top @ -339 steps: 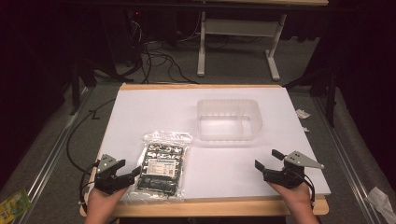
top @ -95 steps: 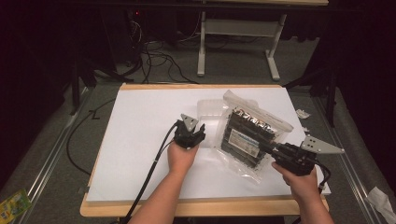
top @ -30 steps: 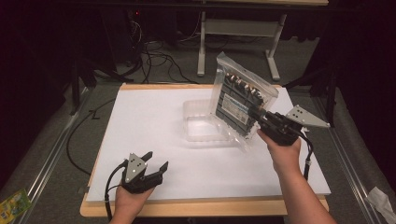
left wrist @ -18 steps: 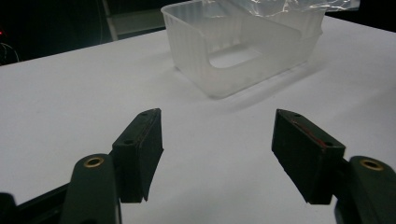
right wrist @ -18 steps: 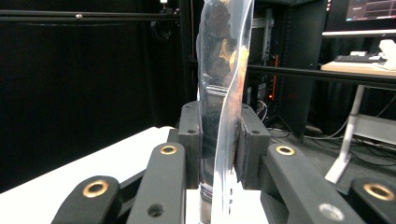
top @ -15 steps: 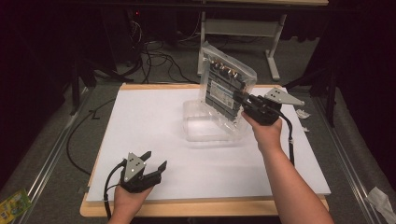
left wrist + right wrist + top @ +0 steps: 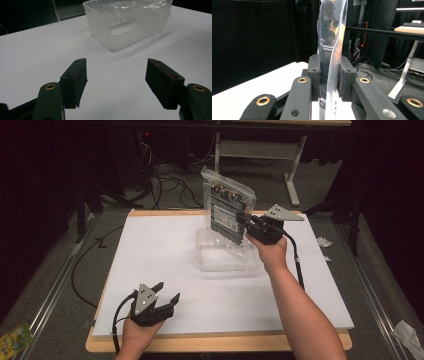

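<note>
A clear plastic bag (image 7: 227,210) with a dark printed pack inside stands on edge, its lower end inside the clear plastic tub (image 7: 220,260) on the white table. My right gripper (image 7: 246,223) is shut on the bag's right edge; in the right gripper view the bag (image 7: 331,50) rises thin between the two black pads (image 7: 314,75). Near the table's front left, my left gripper (image 7: 167,302) rests open with nothing between its jaws. In the left gripper view my left gripper (image 7: 116,82) faces the tub (image 7: 120,30), which stands farther back with the bag's plastic showing inside it.
The white board (image 7: 150,250) covers a wooden table. Black cables (image 7: 100,240) lie on the floor to the left, and a table's white legs (image 7: 292,175) stand behind. A green packet (image 7: 12,340) lies on the floor at the bottom left.
My right gripper has carried the bag leftward and slightly down, so its lower end now sits in the tub. The left gripper has stayed in place.
</note>
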The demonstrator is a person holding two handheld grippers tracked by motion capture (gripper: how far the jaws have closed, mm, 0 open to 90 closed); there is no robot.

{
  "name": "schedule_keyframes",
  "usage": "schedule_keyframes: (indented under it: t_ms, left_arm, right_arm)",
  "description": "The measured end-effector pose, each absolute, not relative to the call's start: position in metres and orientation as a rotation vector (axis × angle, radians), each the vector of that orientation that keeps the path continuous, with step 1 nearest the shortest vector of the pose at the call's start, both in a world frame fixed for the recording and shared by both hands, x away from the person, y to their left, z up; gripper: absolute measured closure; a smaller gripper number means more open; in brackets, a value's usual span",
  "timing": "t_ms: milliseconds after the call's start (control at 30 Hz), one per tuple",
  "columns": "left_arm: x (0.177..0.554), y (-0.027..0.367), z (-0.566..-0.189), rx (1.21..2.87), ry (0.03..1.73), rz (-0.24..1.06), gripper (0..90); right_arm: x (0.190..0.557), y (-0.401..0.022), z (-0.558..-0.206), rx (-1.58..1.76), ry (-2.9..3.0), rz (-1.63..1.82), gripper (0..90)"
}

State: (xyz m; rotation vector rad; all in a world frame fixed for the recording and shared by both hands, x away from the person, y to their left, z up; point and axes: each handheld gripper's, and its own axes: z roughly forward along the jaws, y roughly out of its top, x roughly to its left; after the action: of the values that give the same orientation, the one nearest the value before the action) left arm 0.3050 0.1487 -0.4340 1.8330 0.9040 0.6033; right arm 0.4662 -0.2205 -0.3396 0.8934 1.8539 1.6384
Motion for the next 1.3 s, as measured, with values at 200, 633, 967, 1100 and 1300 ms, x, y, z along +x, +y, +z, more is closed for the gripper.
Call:
schedule_keyframes:
  t_ms: [200,633,967,1100,1300]
  left_arm:
    - [0.305,0.148,-0.435,1.837,0.901,0.601,34.2]
    - [0.306,0.148,-0.435,1.845,0.890,0.599,34.2]
    - [0.305,0.147,-0.435,1.841,0.894,0.599,34.2]
    - [0.305,0.146,-0.435,1.846,0.894,0.597,34.3]
    - [0.306,0.145,-0.435,1.850,0.894,0.595,34.3]
  right_arm:
    - [0.470,-0.215,-0.343,0.872,1.869,1.649,76.6]
    - [0.479,-0.200,-0.375,0.851,1.949,1.542,76.5]
    - [0.476,-0.206,-0.395,0.935,1.929,1.568,76.3]
    - [0.471,-0.211,-0.404,0.966,1.937,1.554,76.2]
    - [0.466,-0.224,-0.419,1.039,1.940,1.578,75.8]
